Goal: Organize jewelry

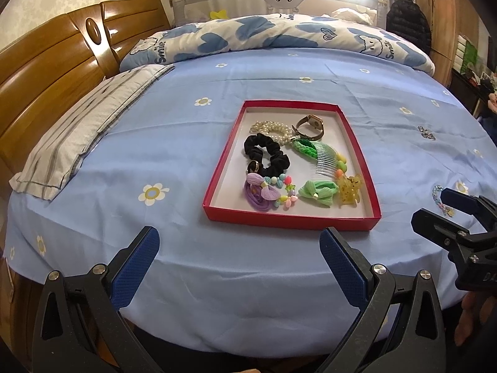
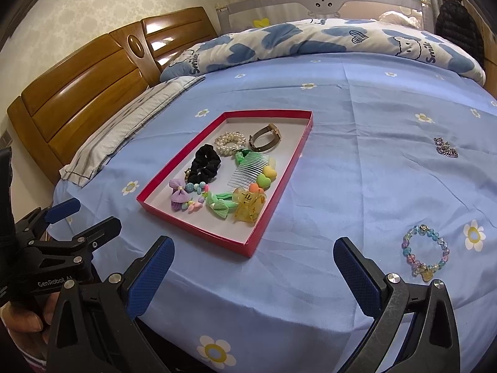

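Observation:
A red tray lies on the blue bedsheet and holds several pieces: a black scrunchie, a pearl bracelet, a watch, a green comb, bows and a yellow claw clip. A pastel bead bracelet lies on the sheet right of the tray, also in the left wrist view. A small silver piece lies farther back. My left gripper is open and empty before the tray. My right gripper is open and empty, left of the bead bracelet.
A striped pillow lies at the left by the wooden headboard. A blue-and-white quilt is bunched along the far side. A grey bed rail stands behind it. The bed's near edge drops off just under both grippers.

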Available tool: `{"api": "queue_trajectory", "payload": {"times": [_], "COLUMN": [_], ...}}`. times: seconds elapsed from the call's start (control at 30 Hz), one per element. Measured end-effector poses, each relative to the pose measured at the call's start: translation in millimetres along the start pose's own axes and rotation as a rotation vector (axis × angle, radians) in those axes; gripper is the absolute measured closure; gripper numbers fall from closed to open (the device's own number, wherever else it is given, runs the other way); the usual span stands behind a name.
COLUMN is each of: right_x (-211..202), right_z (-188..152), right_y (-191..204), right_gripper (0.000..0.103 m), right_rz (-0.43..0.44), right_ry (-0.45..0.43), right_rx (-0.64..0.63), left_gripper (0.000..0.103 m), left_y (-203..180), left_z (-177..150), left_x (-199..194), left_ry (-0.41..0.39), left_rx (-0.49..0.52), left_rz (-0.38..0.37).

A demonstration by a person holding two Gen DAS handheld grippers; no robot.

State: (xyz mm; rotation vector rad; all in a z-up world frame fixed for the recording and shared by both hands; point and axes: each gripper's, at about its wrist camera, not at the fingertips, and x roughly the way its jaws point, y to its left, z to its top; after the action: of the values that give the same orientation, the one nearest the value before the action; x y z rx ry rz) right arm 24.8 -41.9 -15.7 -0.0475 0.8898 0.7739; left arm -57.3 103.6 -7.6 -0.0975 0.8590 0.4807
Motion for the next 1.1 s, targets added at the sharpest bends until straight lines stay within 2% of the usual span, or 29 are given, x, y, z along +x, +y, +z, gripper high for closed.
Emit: {"api": "queue_trajectory", "payload": {"times": [1.1], "right_x": [-2.5], "right_z": [0.4], "right_y": [5.1], "right_gripper": [0.000], "right_rz": [0.017], "right_ry": [0.002], "right_rx": [0.000], "left_gripper": [0.000], "left_y": [-0.3], "left_z": [0.2], "left_x": [1.0], "left_ry": [0.013], "left_rx": [-0.015], "left_rz": [-0.023]}}
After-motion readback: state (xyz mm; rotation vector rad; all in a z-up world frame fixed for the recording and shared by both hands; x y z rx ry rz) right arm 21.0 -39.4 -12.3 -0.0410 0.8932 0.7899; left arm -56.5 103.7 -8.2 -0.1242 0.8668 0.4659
